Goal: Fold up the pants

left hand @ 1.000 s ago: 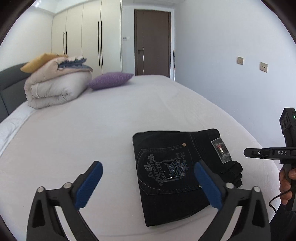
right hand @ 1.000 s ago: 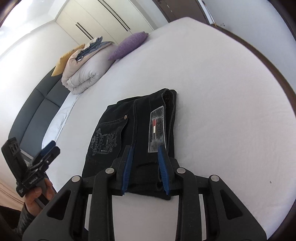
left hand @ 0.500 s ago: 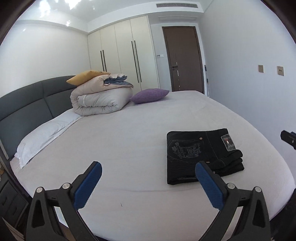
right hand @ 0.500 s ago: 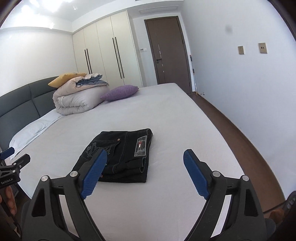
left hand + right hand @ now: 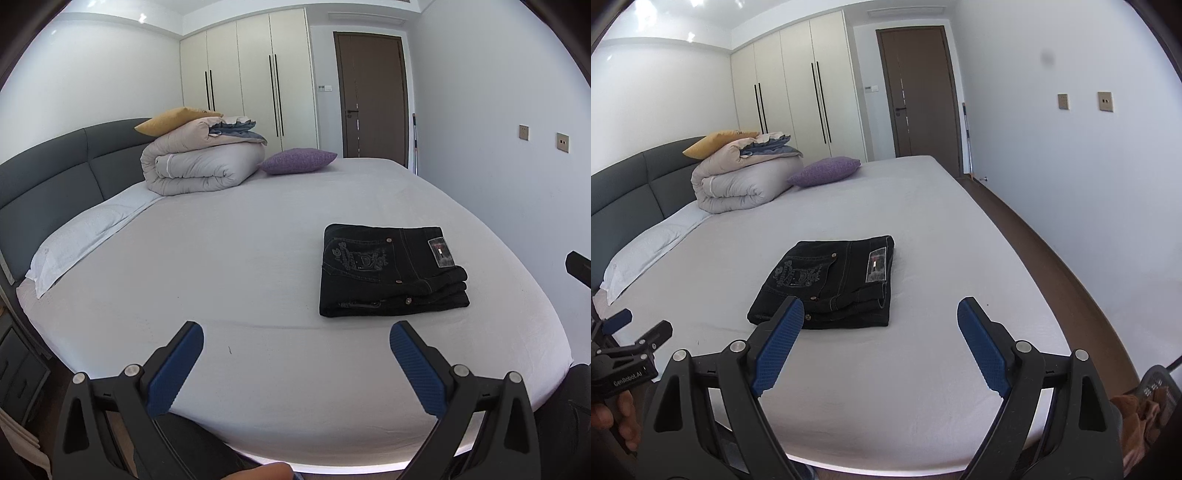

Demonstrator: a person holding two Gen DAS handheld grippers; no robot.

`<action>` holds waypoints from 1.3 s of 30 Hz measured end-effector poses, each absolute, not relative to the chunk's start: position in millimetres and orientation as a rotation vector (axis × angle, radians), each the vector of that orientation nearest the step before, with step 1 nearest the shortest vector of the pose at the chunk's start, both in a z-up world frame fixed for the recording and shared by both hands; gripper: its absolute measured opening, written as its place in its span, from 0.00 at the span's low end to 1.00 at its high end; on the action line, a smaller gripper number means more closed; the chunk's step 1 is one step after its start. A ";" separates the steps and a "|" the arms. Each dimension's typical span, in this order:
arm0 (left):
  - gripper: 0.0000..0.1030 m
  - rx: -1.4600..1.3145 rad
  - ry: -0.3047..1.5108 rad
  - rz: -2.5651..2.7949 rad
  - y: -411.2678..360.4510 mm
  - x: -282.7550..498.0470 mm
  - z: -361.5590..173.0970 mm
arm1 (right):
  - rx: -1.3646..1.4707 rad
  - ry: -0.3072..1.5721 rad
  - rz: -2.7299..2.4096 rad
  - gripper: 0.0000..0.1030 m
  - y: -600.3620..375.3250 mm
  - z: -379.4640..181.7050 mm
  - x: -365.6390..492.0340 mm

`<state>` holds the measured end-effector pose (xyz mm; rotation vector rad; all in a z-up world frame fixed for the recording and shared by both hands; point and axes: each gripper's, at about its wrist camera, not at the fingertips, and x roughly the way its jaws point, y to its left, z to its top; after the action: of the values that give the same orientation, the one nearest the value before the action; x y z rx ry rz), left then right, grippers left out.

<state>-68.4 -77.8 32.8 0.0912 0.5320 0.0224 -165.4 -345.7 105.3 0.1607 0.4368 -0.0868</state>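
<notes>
Ahead of both wide-spread, empty sets of jaws, left gripper point(image 5: 295, 363) and right gripper point(image 5: 881, 343), the folded black denim pants point(image 5: 831, 282) lie on the white-sheeted bed point(image 5: 923, 229), likely heavy, stiff-layered, best pinched at the stacked near edge.

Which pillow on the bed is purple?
The small purple cushion beside the rolled grey duvet; the yellow pillow sits atop it, and the white pillow lies flat by the headboard.

"GenRobot.AI" stands on the left tongs point(image 5: 617, 325); pants point(image 5: 831, 284) lettering unreadable
</notes>
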 end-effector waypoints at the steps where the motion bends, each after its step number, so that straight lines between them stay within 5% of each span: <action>1: 1.00 0.093 0.541 0.019 -79.5 -68.1 33.0 | 0.166 0.436 -0.091 0.83 -344.6 107.3 -168.7; 39: 1.00 0.051 0.628 -0.001 -77.6 -62.1 21.1 | 0.117 0.544 -0.033 0.83 -344.0 90.0 -153.8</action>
<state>-62.1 -77.6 21.1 0.0507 0.6276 -0.0014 -153.8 -344.0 90.0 0.1172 0.5441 -0.0332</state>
